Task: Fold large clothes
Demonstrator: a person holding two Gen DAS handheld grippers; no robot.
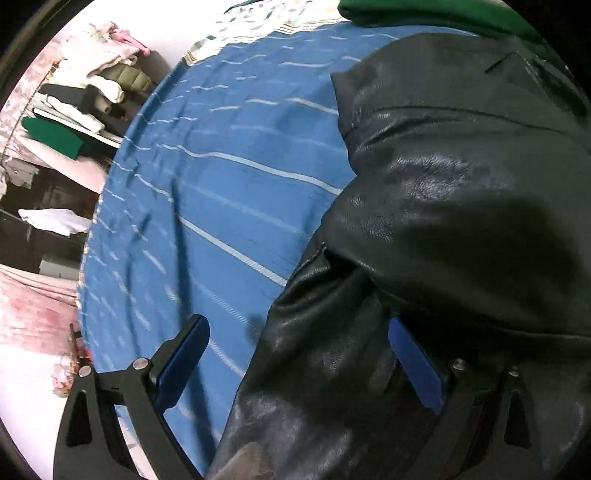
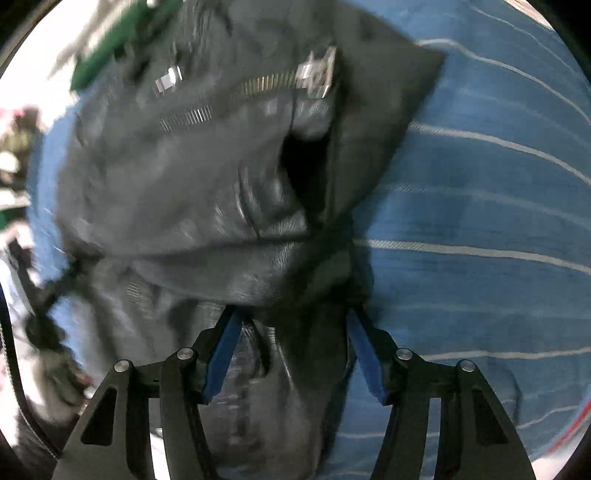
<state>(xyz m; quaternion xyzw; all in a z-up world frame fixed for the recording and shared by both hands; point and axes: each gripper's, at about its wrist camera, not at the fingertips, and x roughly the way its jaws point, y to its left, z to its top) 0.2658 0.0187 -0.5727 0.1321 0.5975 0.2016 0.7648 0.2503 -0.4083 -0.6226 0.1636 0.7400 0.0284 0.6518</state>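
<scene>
A: In your left wrist view, what sits where against the blue striped bedsheet (image 1: 221, 184)?

B: Off the sheet's left edge you have shelves of folded clothes (image 1: 85, 92). On the sheet itself lies one black leather jacket (image 1: 461, 203), covering its right half. Its long axis runs from the near edge, by your gripper, up toward the far edge, where a green garment (image 1: 424, 14) touches the jacket's top end.

A: And my left gripper (image 1: 299, 354)?

B: Its two blue pads stand wide apart. The left one hangs over bare sheet; the right one is tucked against a fold of the jacket, with leather filling much of the gap. It is not clamped.

A: Now the right wrist view.

B: It is blurred. The same single jacket (image 2: 207, 177) fills the left and middle, with the striped sheet (image 2: 480, 221) bare to the right. One metal zipper (image 2: 243, 96) runs slantwise across the upper leather.

A: The right gripper (image 2: 293, 325)?

B: Its pads are apart, with a bunched fold of leather between them. I cannot tell whether they pinch it.
</scene>
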